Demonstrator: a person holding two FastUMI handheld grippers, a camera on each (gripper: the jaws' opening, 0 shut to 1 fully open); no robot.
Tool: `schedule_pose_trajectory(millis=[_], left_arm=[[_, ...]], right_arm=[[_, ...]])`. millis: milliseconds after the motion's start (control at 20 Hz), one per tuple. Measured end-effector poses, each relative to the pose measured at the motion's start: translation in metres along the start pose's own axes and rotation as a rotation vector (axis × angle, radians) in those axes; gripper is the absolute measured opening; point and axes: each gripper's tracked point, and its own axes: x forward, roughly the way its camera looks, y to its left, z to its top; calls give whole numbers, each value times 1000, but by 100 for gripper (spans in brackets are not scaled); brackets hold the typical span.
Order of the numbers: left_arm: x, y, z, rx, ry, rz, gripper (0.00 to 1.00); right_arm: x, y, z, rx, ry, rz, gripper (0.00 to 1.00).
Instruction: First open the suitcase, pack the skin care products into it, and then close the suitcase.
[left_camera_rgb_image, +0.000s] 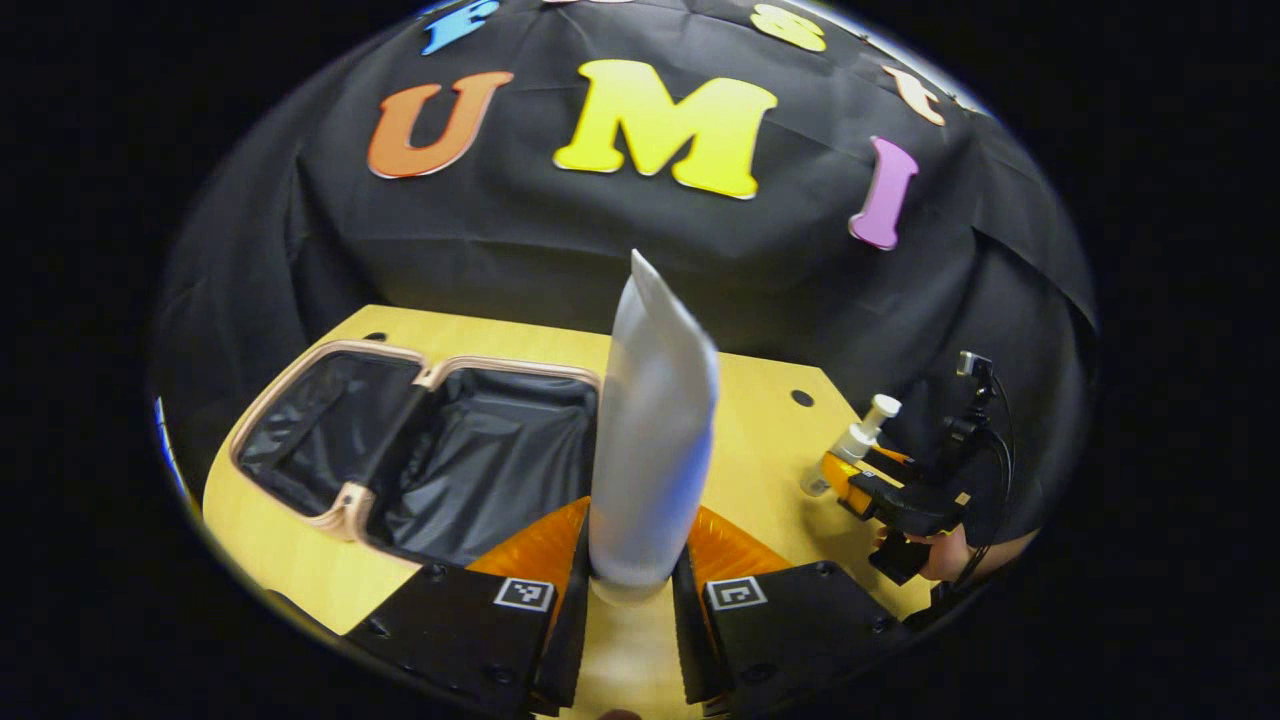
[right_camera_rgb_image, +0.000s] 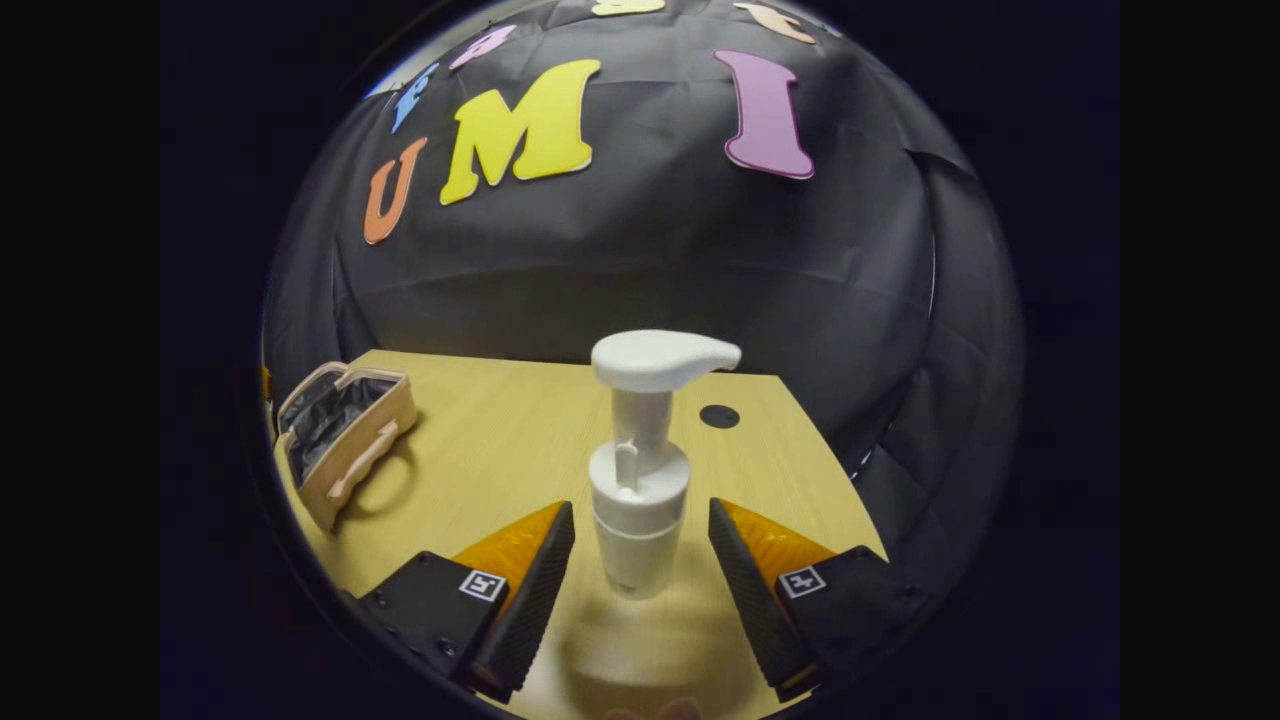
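Spreading across both views, the yellow wooden table (right_camera_rgb_image: 500, 430) carries everything in play, and the biggest thing on it is the suitcase (left_camera_rgb_image: 420, 450), a small beige case lying open with its dark lining up, so the opening step looks done and packing is in hand. In the right gripper view the suitcase (right_camera_rgb_image: 340, 440) sits well apart at the table's far left edge.

Next in size is the grey tube (left_camera_rgb_image: 650, 450), held upright with its crimped end up. The left gripper (left_camera_rgb_image: 630, 585) has its fingers pressed against the tube's lower end from both sides, just beside the open case; that grip likely suits carrying it over the rim and lowering it in.

The white pump bottle (right_camera_rgb_image: 640, 470) stands upright on the table between the spread fingers of the right gripper (right_camera_rgb_image: 640, 560), with clear gaps on both sides, so nothing is pinched yet. Centring the body there seems meant to set up a squeeze below the pump head. The left gripper view shows that same bottle (left_camera_rgb_image: 860, 440) and gripper (left_camera_rgb_image: 900, 500) off to the side, held by a hand (left_camera_rgb_image: 945, 555).

Smallest is the dark hole (right_camera_rgb_image: 719, 416) in the tabletop behind the bottle. Nothing stands between either product and the case.
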Motion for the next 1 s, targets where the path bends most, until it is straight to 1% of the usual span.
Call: schedule_pose_trajectory(millis=[50, 100, 150, 200, 250, 300, 400, 500, 600, 650, 800, 850, 900, 950, 1000], left_arm=[[-6, 17, 3, -16, -2, 24, 41], [-9, 31, 5, -28, -3, 41, 41], [-13, 43, 7, -38, -2, 48, 41], [-16, 54, 7, -49, 5, 42, 41], [-15, 65, 10, -57, 15, 34, 41], [-11, 74, 11, -56, 28, 23, 41], [-2, 95, 11, -32, 77, -8, 41], [15, 112, 12, -34, 131, -66, 41], [36, 115, 14, -56, 190, -157, 41], [45, 115, 8, -63, 234, -210, 41], [79, 114, -10, -74, 375, -359, 40], [90, 116, -16, -83, 422, -393, 40], [100, 120, -24, -87, 472, -410, 40], [109, 124, -36, -88, 524, -419, 40], [115, 129, -45, -87, 576, -422, 40]], right_arm=[[7, 0, -3, -2, 8, -3, 80], [13, 2, -6, 1, 17, -4, 77], [19, 3, -7, 1, 24, -6, 72], [23, 2, -9, -7, 32, -15, 69], [28, 1, -8, -12, 32, -23, 58], [25, 2, -8, -14, 39, -30, 54], [18, 2, -6, -1, 68, -40, 50], [-6, 10, 7, 25, 73, -22, 49], [-42, 22, 24, 53, 75, 14, 45], [-61, 31, 34, 71, 80, 41, 47], [-118, 66, 55, 109, 112, 154, 47], [-136, 78, 62, 118, 120, 186, 47], [-152, 88, 69, 126, 119, 206, 47], [-168, 98, 75, 133, 119, 225, 44], [-182, 108, 79, 138, 120, 242, 47]])
